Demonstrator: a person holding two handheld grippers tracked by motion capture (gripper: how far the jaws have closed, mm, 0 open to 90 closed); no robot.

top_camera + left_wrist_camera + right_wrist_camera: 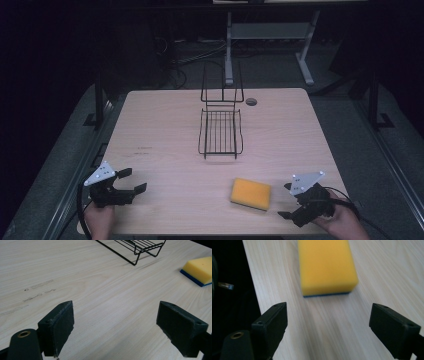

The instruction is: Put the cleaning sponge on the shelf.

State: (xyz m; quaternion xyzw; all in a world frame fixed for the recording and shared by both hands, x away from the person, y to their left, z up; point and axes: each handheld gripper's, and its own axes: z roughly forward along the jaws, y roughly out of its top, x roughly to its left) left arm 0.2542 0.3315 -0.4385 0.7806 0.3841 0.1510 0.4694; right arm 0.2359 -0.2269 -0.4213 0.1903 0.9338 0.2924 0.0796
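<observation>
A yellow sponge (251,193) with a blue underside lies flat on the wooden table, near the front edge and right of centre. My right gripper (287,201) is open just to its right, jaws wide apart and aimed at it; in the right gripper view the sponge (326,266) lies a short way ahead of the gripper (329,326), nothing between the jaws. My left gripper (132,181) is open at the front left over bare wood. From the left gripper view, the gripper (116,326) sees the sponge (199,270) far off at the right.
A black wire rack (220,131) with a tall looped back stands at the table's middle toward the far side; its corner (140,248) appears in the left gripper view. A round cable hole (251,101) sits behind it. The table's front edge (253,287) runs close beside the sponge.
</observation>
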